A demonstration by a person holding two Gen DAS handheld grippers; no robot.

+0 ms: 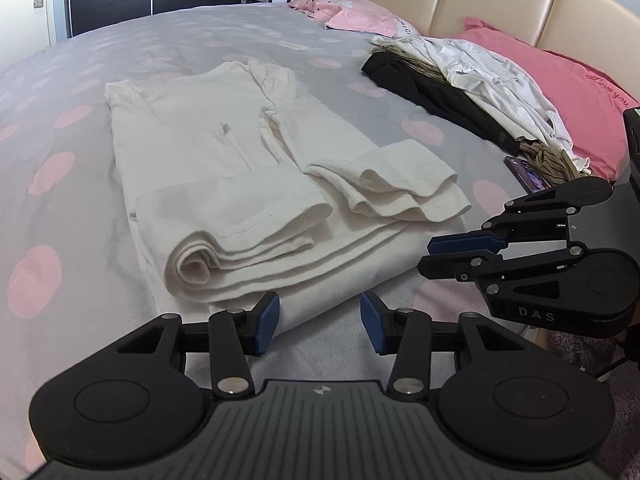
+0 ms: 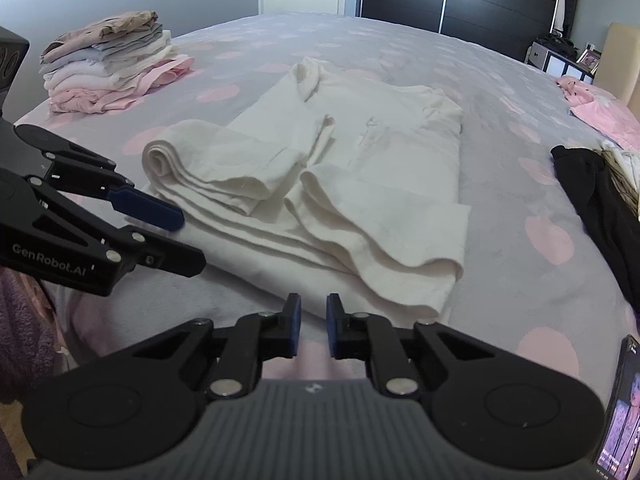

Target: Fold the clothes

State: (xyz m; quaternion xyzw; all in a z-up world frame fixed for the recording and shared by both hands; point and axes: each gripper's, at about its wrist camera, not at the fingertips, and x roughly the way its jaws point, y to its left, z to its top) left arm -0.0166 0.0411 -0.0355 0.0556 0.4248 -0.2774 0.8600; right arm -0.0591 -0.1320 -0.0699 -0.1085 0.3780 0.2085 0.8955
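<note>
2 grippers at the cream garment's (image 1: 256,184) near hem: left (image 1: 319,322) jaws parted, right (image 2: 313,326) jaws narrowly apart, both empty.

1. bed (image 1: 168,40) in grey cover with pink dots.
2. cream shirt (image 1: 224,152) lies mid-bed, partly folded.
3. folded stack (image 2: 112,64) at one corner.
4. loose clothes pile (image 1: 472,80), pink pillow (image 1: 560,92), phone (image 1: 528,174) near the headboard.

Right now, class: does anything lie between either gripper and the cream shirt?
Nothing visible does. The left gripper and right gripper both face the cream shirt's near hem across bare bedspread.
</note>
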